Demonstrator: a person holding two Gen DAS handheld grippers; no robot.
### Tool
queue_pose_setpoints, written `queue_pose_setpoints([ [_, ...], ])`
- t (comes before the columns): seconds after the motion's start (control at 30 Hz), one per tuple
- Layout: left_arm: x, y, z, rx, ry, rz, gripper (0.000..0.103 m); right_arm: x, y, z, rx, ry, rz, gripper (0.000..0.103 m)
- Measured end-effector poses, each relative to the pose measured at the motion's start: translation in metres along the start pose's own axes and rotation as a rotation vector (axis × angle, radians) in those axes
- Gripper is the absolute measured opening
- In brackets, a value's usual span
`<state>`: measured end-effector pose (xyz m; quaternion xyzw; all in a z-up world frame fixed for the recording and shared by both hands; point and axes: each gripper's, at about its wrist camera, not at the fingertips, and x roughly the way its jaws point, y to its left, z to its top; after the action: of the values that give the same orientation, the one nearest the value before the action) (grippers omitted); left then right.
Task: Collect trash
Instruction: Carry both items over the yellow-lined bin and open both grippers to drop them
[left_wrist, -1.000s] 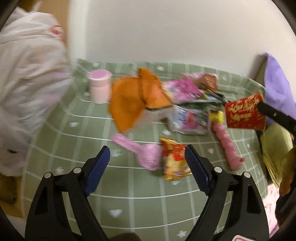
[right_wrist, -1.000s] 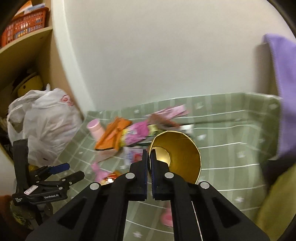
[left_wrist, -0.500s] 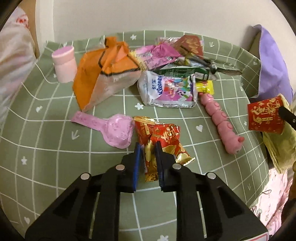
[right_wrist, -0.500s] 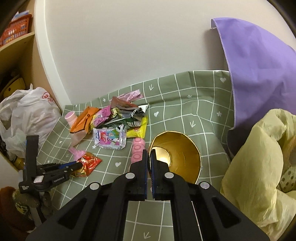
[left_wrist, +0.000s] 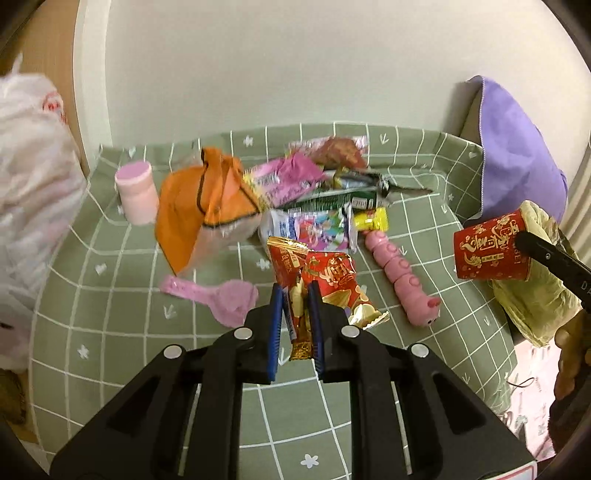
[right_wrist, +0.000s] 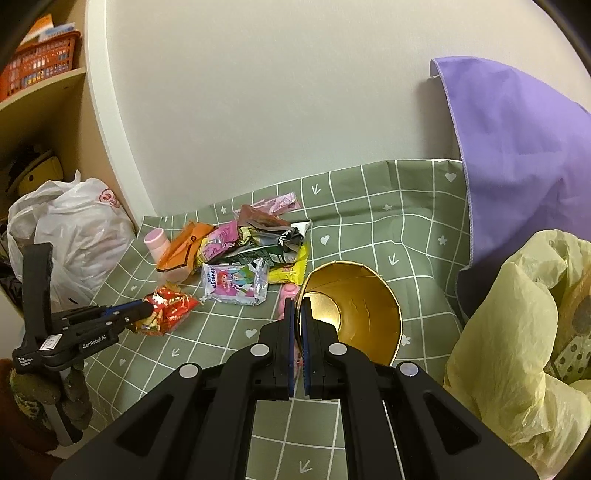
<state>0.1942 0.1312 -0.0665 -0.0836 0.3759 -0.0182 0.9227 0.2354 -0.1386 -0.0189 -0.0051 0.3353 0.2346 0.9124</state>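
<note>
Gripping a red and gold snack wrapper, my left claw has its blue pads pressed on the foil from both sides; the jaws have just been closing, and the wrapper's crinkled end hangs between them. In the right wrist view the wrapper sits at the tip of that claw, over the near left part of the green checked surface.

My right claw is clamped on the rim of a paper cup, red with gold lettering outside and gold inside, its mouth turned toward the right camera. A yellowish plastic bag bulges just to the right of the cup, below a purple cloth hanging against the wall.

The other trash lies in a heap toward the back of the surface: an orange wrapper, a pink packet, a dark green wrapper, a cartoon-printed pouch and a small yellow packet. A pink bottle stands upright at the left of the heap. A pink spoon-shaped piece and a pink caterpillar toy lie nearer to me. A white plastic bag sits off the surface at the left.
</note>
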Motion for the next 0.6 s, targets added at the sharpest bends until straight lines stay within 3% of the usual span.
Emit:
queue_pose_setpoints([
  [0.17, -0.02, -0.011, 0.018, 0.041, -0.073, -0.007, 0.014, -0.012, 0.0, 0.009, -0.012, -0.038, -0.009, 0.005],
  [0.3, -0.035, -0.028, 0.047, 0.058, -0.136, -0.055, 0.014, -0.033, -0.003, 0.024, -0.044, -0.09, -0.029, 0.005],
  [0.6, -0.063, -0.114, 0.125, 0.195, -0.267, -0.257, 0.014, -0.119, -0.05, 0.061, -0.05, -0.243, -0.131, 0.005],
])
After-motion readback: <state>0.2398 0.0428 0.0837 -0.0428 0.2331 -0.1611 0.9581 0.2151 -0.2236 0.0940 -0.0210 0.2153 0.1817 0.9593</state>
